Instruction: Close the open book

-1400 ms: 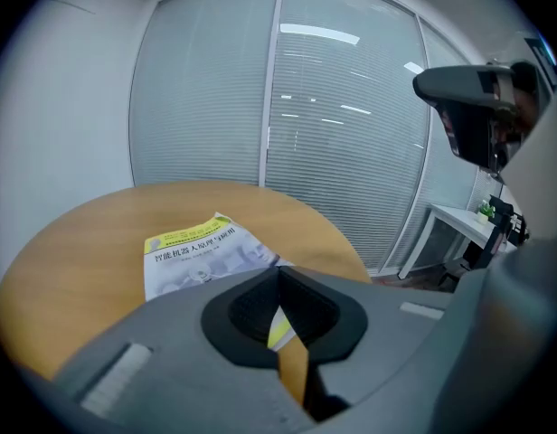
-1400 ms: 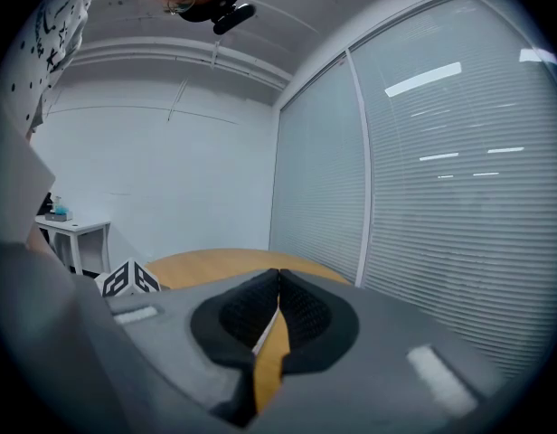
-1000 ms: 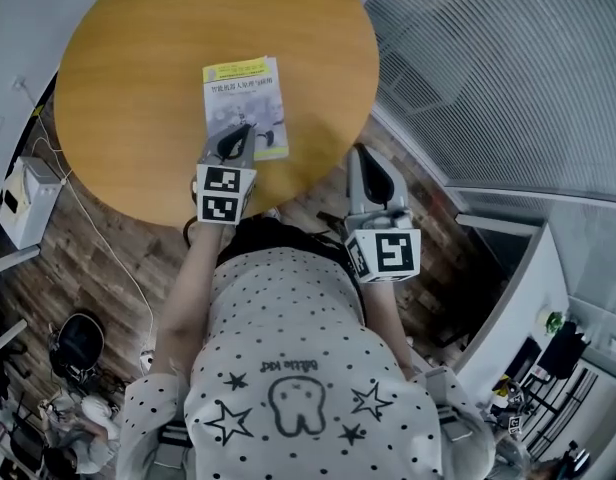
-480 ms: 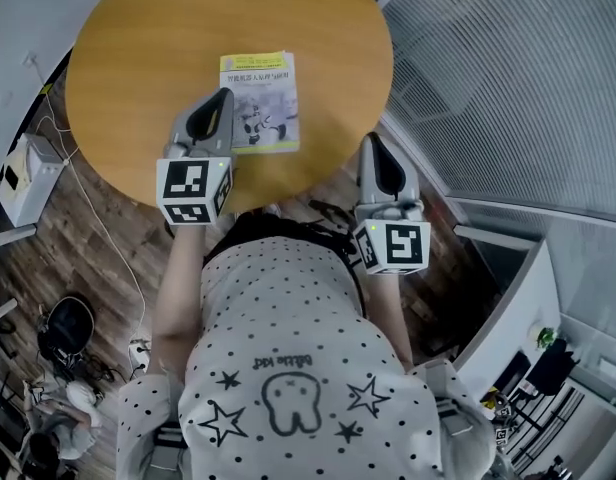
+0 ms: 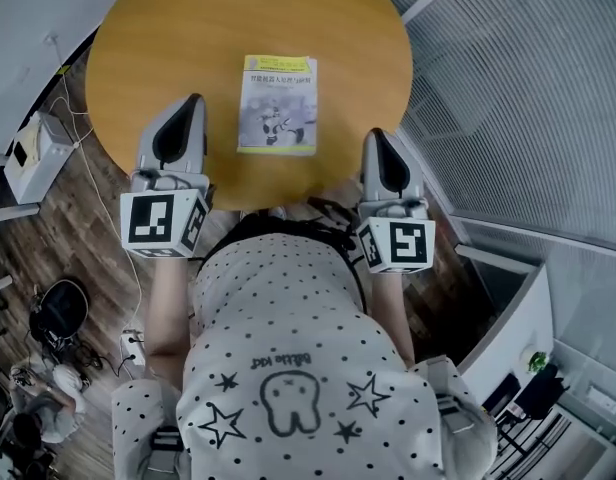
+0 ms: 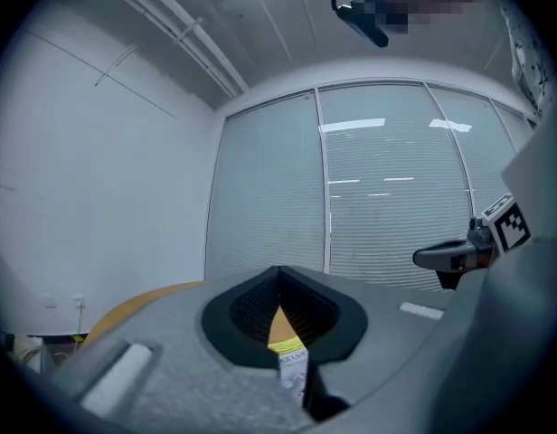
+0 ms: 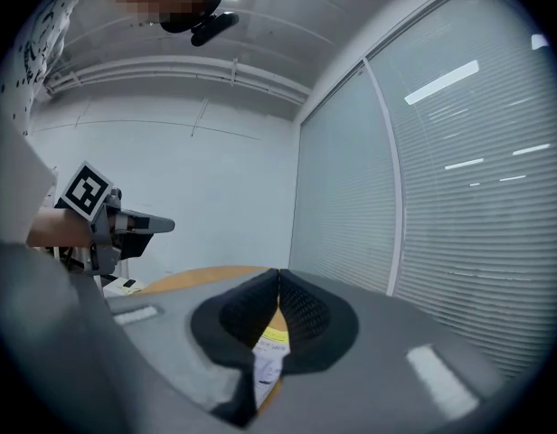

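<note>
The book (image 5: 277, 104) lies closed, cover up, near the front of the round wooden table (image 5: 188, 28). My left gripper (image 5: 193, 100) hangs raised to the book's left, over the table's edge, shut and holding nothing. My right gripper (image 5: 376, 133) hovers at the table's front right edge, right of the book, also shut and empty. In the left gripper view the closed jaws frame a strip of the book (image 6: 291, 364), with the right gripper (image 6: 450, 256) off to the side. The right gripper view shows the book (image 7: 268, 355) below its jaws and the left gripper (image 7: 134, 226) at left.
A white box (image 5: 33, 158) with cables sits on the wooden floor left of the table. A chair base (image 5: 58, 318) stands at lower left. Window blinds (image 5: 528, 88) run along the right side.
My left gripper has lifted off the book's near left corner and swung up and to the left. The right gripper has shifted a little beside the table's edge. The book stays closed.
</note>
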The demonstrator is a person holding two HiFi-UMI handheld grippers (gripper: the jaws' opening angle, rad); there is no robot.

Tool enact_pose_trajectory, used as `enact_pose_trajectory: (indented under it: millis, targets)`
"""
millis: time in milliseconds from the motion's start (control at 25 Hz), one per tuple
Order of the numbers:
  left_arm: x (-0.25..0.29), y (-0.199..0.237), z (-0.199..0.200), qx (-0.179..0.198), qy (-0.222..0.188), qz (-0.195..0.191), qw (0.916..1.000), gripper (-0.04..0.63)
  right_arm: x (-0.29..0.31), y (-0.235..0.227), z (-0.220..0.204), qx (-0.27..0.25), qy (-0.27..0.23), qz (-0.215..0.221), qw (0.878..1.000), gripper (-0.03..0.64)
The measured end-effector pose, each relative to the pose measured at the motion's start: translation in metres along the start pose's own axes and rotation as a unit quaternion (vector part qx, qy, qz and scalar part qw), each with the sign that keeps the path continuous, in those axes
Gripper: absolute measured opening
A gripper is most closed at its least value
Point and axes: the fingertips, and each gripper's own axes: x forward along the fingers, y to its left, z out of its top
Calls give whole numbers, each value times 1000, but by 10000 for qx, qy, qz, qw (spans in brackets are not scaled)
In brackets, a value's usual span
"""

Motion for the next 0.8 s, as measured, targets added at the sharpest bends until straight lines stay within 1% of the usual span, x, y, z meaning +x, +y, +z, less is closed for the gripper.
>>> enact_pose_trajectory:
  millis: [320, 800]
  targets:
    - [-35, 4, 15, 39, -118, 253, 9996, 9, -1, 9, 4, 23, -34, 201, 9998, 5]
    - [-78, 9, 4, 74, -13, 472, 9989, 9, -17, 14, 1, 20, 58, 230, 9997, 5]
